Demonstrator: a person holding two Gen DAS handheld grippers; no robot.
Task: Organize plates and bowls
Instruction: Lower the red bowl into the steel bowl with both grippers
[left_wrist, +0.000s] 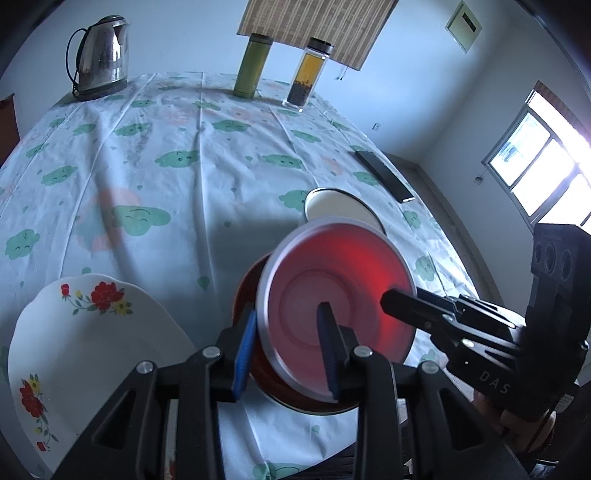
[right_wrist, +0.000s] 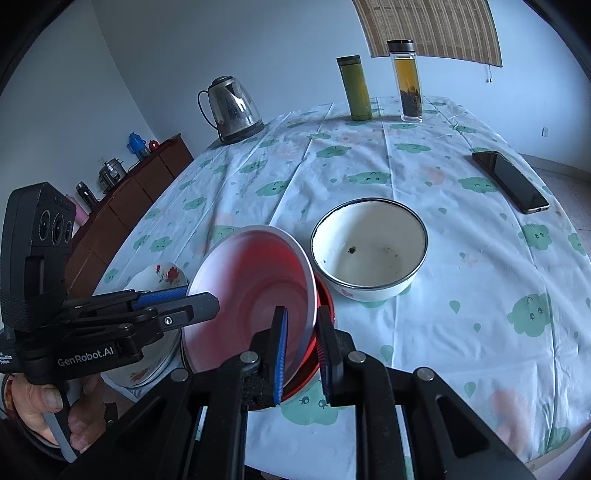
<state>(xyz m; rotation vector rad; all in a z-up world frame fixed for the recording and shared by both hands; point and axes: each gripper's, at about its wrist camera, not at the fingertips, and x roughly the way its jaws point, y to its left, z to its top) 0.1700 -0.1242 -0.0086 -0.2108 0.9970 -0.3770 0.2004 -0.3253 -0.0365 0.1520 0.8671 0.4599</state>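
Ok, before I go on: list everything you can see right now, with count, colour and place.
Steel plate: 1, silver rim with red reflection, tilted, both grippers at its rim.
Red dish: 1, red, under the tilted plate.
Enamel bowl: 1, white with dark rim, behind the plates.
Flowered plate: 1, white with red flowers, near edge, left side.
Kettle: 1, steel, far left corner.
Flask: 1, green, far edge.
Tea bottle: 1, clear, amber liquid, beside the flask.
Phone: 1, black, right side.
Tablecloth: 1, white with green clouds.
Left gripper: blue pads astride the plate rim.
Right gripper: astride the opposite rim.
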